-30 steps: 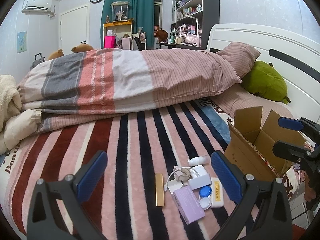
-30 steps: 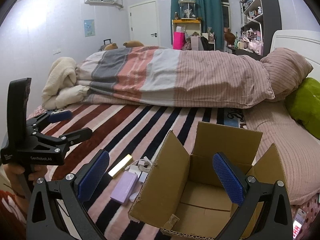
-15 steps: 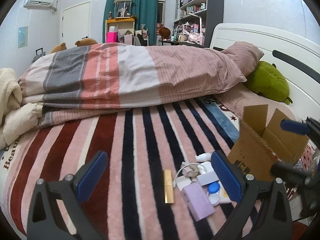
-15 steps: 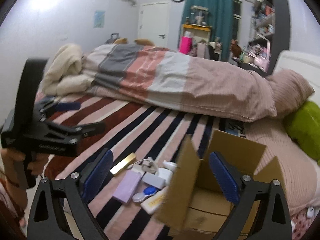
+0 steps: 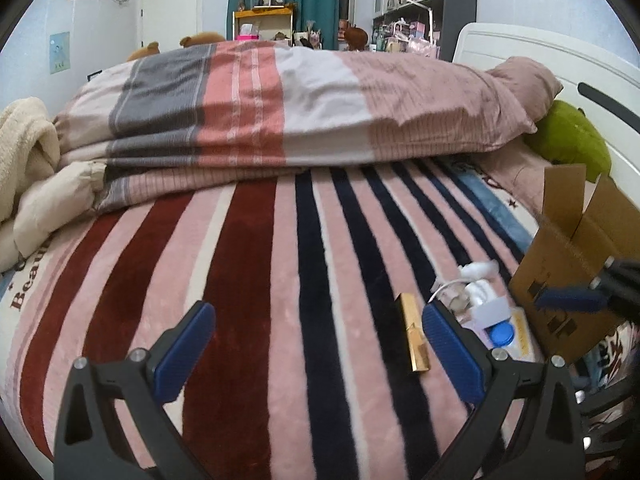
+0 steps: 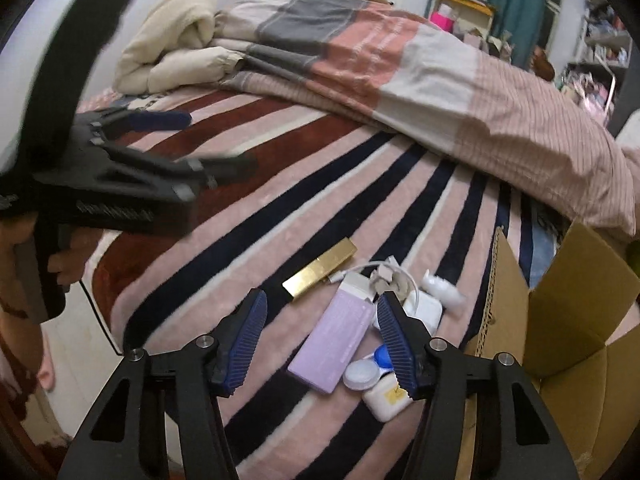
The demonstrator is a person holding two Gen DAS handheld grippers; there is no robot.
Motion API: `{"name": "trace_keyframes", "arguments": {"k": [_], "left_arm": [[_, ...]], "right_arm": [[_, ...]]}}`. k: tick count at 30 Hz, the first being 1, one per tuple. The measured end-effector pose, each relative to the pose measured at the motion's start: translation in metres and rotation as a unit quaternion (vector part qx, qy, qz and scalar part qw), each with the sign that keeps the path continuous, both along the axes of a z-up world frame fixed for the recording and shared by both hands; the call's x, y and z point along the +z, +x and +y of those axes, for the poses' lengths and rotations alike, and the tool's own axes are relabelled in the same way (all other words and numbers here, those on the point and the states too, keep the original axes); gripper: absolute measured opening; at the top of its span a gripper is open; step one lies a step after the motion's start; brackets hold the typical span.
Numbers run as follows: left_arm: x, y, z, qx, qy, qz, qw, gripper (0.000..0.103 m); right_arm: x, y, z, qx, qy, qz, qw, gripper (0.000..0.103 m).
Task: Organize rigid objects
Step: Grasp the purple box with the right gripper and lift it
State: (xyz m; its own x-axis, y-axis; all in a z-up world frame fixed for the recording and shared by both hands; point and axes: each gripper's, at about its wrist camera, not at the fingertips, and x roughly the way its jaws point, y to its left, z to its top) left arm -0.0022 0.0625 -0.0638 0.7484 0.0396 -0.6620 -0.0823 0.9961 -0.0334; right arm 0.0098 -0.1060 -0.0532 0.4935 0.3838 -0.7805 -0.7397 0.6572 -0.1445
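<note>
A cluster of small items lies on the striped bed blanket: a gold bar (image 6: 320, 275) (image 5: 414, 338), a lilac box (image 6: 334, 340), a contact lens case with a blue lid (image 6: 370, 366) (image 5: 500, 336), a white flat case (image 6: 387, 397), a white charger with cable (image 6: 416, 304) and a small white bottle (image 6: 442, 289) (image 5: 478, 269). An open cardboard box (image 6: 560, 340) (image 5: 576, 276) stands to their right. My right gripper (image 6: 322, 344) is open, hovering just above the lilac box. My left gripper (image 5: 316, 354) is open and empty over the blanket, left of the gold bar; it also shows in the right wrist view (image 6: 192, 148).
A folded striped duvet (image 5: 300, 108) lies across the back of the bed. A cream blanket (image 6: 172, 44) is heaped at the left, a green plush (image 5: 572, 140) by the white headboard. The bed's front edge drops to the floor (image 6: 80, 340).
My right gripper swung left from over the cardboard box and came down over the small items. My left gripper shifted left and lower, so the items now sit at its right.
</note>
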Motion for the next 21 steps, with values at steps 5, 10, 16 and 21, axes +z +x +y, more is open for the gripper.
{"name": "trace_keyframes", "arguments": {"k": [5,10,16,21], "left_arm": [[-0.008,-0.005,0.007,0.005,0.000,-0.002,1.0000,0.103],[-0.015,-0.007,0.011,-0.001,0.001,0.000,1.0000,0.102],[-0.022,-0.009,0.006,-0.021,-0.002,-0.018,0.9996,0.102],[-0.024,-0.003,0.006,-0.052,-0.033,-0.011,0.9980,0.102]], "right_arm": [[0.001,-0.005,0.011,0.016,-0.017,-0.011,1.000,0.053],[-0.030,0.017,0.010,-0.010,-0.032,0.084,0.996,0.053],[-0.069,0.046,-0.001,-0.063,-0.042,0.143,0.987,0.053],[-0.088,0.063,-0.004,-0.085,-0.031,0.182,0.979,0.041]]}}
